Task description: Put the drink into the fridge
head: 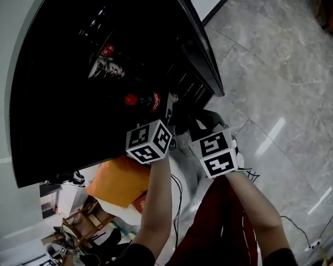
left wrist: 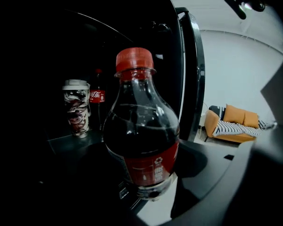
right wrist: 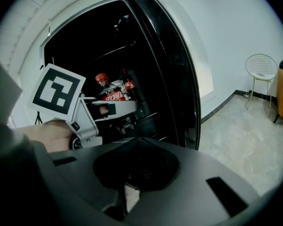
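Note:
A cola bottle (left wrist: 141,126) with a red cap and red label stands upright between the jaws of my left gripper (left wrist: 146,192), which is shut on its lower body. From the head view the bottle (head: 134,100) is just inside the dark open fridge (head: 55,93), ahead of the left gripper (head: 164,114). The right gripper view shows the same bottle (right wrist: 107,91) held at the fridge opening. My right gripper (right wrist: 132,173) hangs outside the fridge, to the right of the left one, with its jaws together and nothing between them; its fingers (head: 204,121) show dark in the head view.
On the fridge shelf (left wrist: 68,144) stand a patterned paper cup (left wrist: 76,108) and a second cola bottle (left wrist: 97,98). The black fridge door (right wrist: 179,74) is swung open on the right. An orange sofa (left wrist: 236,122) and a wire chair (right wrist: 261,74) stand on the marble floor (head: 277,93).

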